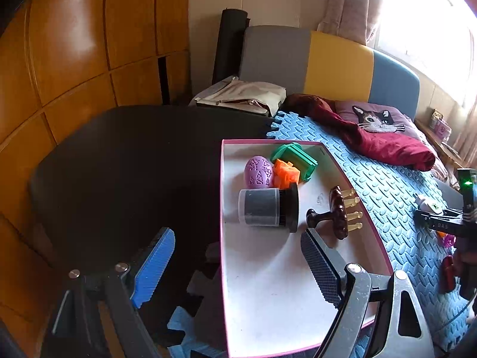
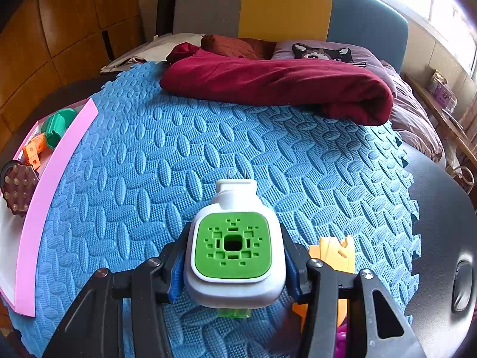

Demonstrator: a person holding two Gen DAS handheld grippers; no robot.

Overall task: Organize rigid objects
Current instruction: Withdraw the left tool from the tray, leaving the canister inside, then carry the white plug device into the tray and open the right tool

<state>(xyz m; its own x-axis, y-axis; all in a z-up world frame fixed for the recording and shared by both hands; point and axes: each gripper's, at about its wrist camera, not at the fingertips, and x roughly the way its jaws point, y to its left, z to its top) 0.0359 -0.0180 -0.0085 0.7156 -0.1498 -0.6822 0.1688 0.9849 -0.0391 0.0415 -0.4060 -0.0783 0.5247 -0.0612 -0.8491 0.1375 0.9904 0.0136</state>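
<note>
left tongs (image 1: 238, 265) spread, over box (image 1: 369, 223) near edge | jar (image 1: 266, 211) just ahead | right tongs (image 2: 234, 265) pinching plug-in (image 2: 235, 247), above mat (image 2: 208, 155)

Lying on a foam mat (image 1: 387, 185) on the bed: a shallow box (image 1: 268, 283) at the mat's left edge. Inside the box, far end: egg (image 1: 258, 171), block toy (image 1: 286, 174) and spool (image 1: 295, 156) clustered; nearer, a jar (image 1: 268, 210) on its side, massage brush (image 1: 335, 213) just right. Held between the right tongs (image 2: 235, 265) above mid-mat: a plug-in device (image 2: 235, 250). Behind, a folded blanket (image 2: 283, 82) and cat pillow (image 2: 325, 52) by the headboard (image 2: 286, 6).
</note>
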